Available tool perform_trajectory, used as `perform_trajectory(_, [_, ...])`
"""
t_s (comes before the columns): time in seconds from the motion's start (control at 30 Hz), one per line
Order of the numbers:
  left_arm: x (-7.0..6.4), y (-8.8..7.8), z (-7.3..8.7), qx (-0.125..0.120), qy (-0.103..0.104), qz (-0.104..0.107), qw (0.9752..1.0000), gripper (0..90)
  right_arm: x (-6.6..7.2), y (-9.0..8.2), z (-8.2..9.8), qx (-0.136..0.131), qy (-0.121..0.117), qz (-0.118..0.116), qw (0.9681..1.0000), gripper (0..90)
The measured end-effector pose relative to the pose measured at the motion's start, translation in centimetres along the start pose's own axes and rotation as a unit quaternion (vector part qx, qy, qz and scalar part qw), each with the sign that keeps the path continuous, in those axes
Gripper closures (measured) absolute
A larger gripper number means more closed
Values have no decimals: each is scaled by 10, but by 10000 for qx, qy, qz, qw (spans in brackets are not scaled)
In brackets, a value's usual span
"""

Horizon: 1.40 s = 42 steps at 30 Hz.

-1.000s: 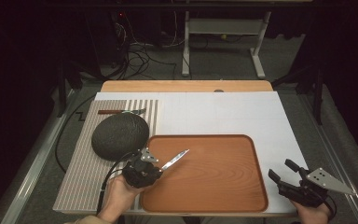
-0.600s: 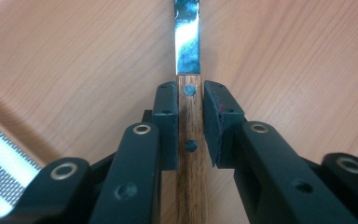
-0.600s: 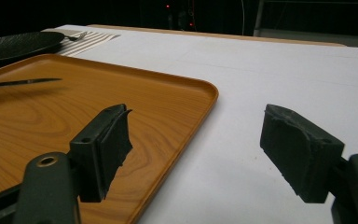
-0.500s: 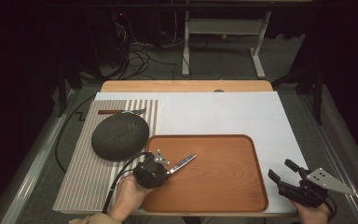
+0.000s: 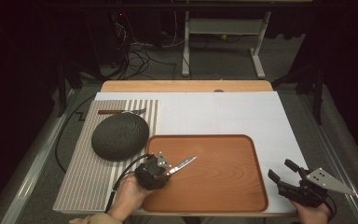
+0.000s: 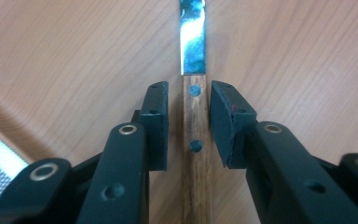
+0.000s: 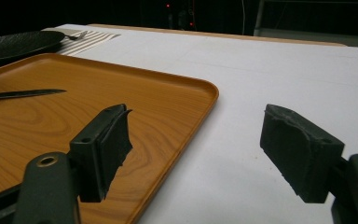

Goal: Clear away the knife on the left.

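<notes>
On one tray [image 5: 223,186], one knife [image 6: 196,135] (left gripper [image 6: 187,122] loosened), one plate [image 5: 120,136]

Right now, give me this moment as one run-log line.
left gripper: jaws just opening, gaps beside knife handle | knife: lying on tray | right gripper: open, nothing between jaws, over white table

The right gripper [image 7: 196,154], jaws wide apart, hangs over the wooden tray's [image 7: 186,88] edge and white table [image 7: 270,60].
</notes>
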<state>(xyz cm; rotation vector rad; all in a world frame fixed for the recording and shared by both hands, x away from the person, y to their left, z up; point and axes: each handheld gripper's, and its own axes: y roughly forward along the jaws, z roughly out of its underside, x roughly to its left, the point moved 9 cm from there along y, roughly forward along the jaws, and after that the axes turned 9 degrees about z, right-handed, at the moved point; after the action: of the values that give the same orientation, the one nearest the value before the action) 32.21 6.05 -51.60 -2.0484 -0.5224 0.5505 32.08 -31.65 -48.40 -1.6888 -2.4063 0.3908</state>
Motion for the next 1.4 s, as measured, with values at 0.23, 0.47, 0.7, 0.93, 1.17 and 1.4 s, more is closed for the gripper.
perform_trajectory(0.23, [1, 6, 3, 115, 121, -105, 9998, 644, 0, 0, 0, 0, -20, 1, 10000, 245])
perform_trajectory(0.47, [4, 6, 4, 80, 234, -251, 9994, 644, 0, 0, 0, 4, -18, 5, 10000, 245])
perform_trajectory(0.7, [9, 5, 4, 34, 211, -371, 9991, 644, 0, 0, 0, 5, -19, 1, 10000, 245])
perform_trajectory(0.93, [16, 2, 7, -14, 86, -402, 9992, 628, 0, 0, 0, 9, -17, 0, 10000, 245])
perform_trajectory(1.17, [23, -2, 13, -56, -22, -481, 9988, 621, 0, 0, 0, 18, -20, 8, 10000, 245])
perform_trajectory(1.4, [30, -6, 19, -71, -102, -570, 9983, 609, 0, 0, 1, 23, -25, 6, 10000, 245])
